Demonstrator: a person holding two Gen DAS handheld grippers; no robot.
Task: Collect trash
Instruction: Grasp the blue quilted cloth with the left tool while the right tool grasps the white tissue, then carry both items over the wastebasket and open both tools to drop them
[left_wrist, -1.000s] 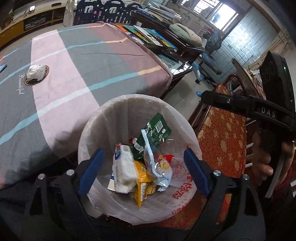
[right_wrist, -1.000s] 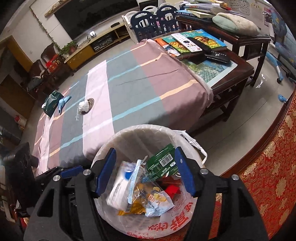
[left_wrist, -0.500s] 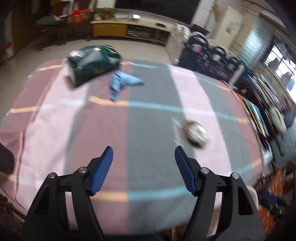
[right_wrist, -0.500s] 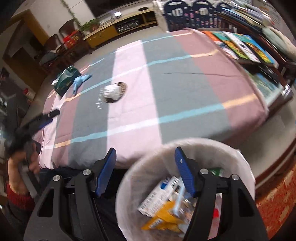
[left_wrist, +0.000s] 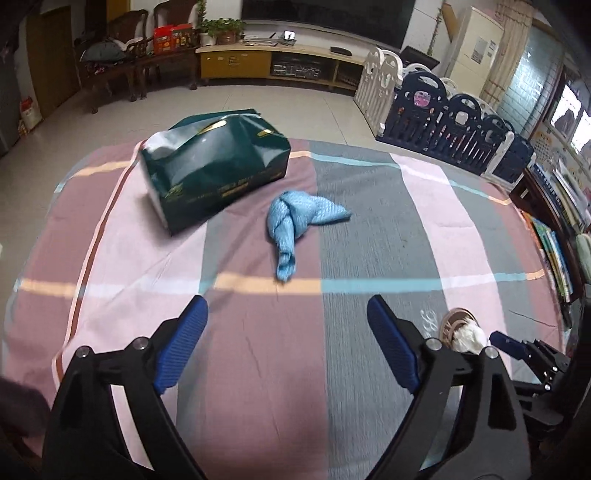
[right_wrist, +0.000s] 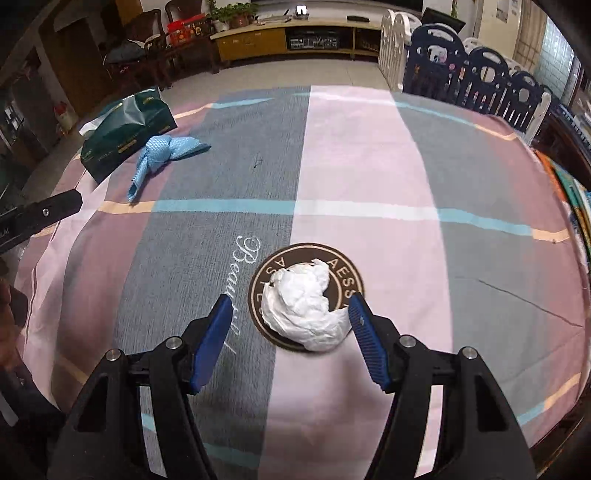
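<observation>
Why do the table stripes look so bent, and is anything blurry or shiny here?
Both views: fisheye lenses bow the striped tablecloth. Left wrist view: glare on the green bag. Right wrist view: crumpled tissue sharp, corners dark.

Not much to read here. The striped pink, grey and mauve bedsheet has "Beautiful" stitched in white cursive, with a crumpled white tissue wad at its 3 o'clock hiding most of a round brown logo patch, leaving "AES" and "AS" showing. Gold lettering on the dark green glossy tissue pack is too small to make out.
</observation>
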